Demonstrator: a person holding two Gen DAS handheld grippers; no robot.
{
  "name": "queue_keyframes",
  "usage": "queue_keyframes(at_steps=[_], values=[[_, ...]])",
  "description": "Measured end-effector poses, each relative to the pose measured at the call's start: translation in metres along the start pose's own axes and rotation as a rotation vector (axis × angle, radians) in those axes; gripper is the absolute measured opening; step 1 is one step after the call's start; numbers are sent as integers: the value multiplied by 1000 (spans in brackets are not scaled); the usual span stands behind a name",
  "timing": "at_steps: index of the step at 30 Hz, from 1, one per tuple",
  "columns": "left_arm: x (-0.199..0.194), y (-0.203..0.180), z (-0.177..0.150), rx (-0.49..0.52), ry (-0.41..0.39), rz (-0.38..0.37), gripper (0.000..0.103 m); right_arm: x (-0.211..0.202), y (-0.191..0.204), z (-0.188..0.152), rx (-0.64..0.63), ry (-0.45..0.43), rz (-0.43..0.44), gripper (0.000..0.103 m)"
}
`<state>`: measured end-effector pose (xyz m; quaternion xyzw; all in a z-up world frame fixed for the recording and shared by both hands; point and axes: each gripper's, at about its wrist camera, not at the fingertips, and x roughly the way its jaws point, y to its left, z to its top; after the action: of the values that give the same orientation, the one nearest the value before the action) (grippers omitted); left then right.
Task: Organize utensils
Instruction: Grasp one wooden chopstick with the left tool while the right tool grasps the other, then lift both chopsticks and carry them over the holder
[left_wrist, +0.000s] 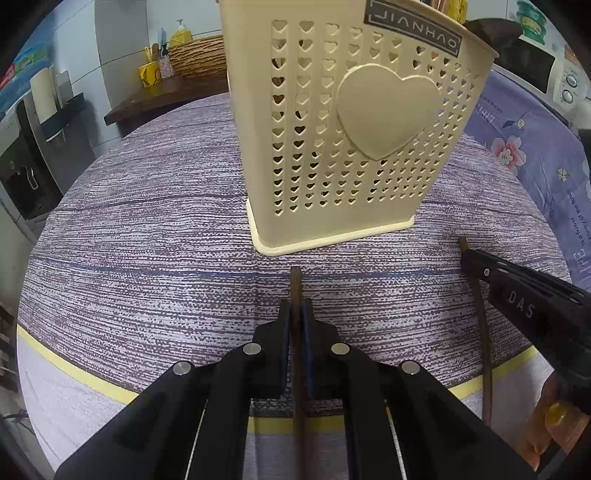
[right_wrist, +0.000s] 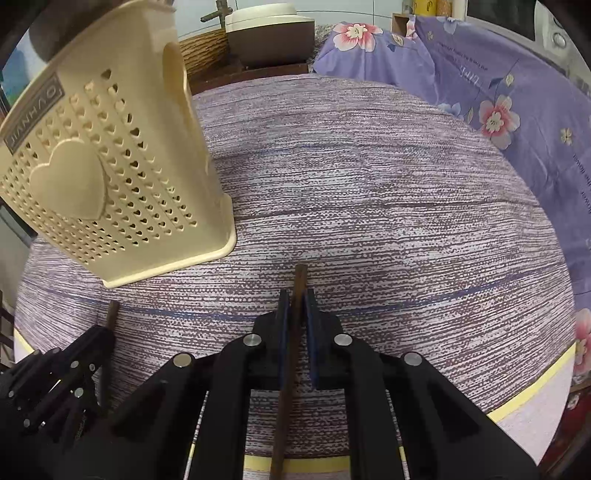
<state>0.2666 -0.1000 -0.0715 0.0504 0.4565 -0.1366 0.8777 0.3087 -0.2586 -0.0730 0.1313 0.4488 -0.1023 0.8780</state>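
Below, line by line, what the two wrist views show.
Left gripper (left_wrist: 295, 314): clenched on a dark brown chopstick (left_wrist: 296, 288), whose blunt end pokes out just past the fingertips.
Right gripper (right_wrist: 295, 302): clenched on a second brown chopstick (right_wrist: 300, 280), held the same way, its end just beyond the tips.
Utensil holder (left_wrist: 343, 129): cream plastic, pierced with small hearts and bearing one large raised heart; it stands upright ahead of the left gripper and ahead-left of the right one, apart from both chopstick ends.
Tablecloth (left_wrist: 147, 240): purple-streaked, with a yellow band near its edge, under both grippers.
Hand (left_wrist: 554, 424): partly seen behind the right gripper.
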Motion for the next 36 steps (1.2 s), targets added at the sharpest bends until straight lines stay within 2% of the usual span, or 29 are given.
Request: queue_keyframes(at_steps=[4, 10, 16, 21, 25, 36], values=[[-19, 7, 3, -26, -44, -41, 8, -21, -6, -1, 21, -44, 101, 9], [-84, 19, 7, -62, -186, -102, 8, -86, -20, -2, 11, -190, 216, 9], [-145, 19, 6, -62, -320, -135, 8, -154, -29, -5, -44, -315, 275, 8], [-176, 31, 5, -89, -385, -154, 8, -190, -45, -7, -31, -362, 313, 8], [-189, 34, 7, -95, -422, -158, 8, -210, -47, -10, -48, -398, 311, 8], [-198, 27, 12, -75, -447, -156, 8, -225, -43, -9, -72, -413, 299, 8]])
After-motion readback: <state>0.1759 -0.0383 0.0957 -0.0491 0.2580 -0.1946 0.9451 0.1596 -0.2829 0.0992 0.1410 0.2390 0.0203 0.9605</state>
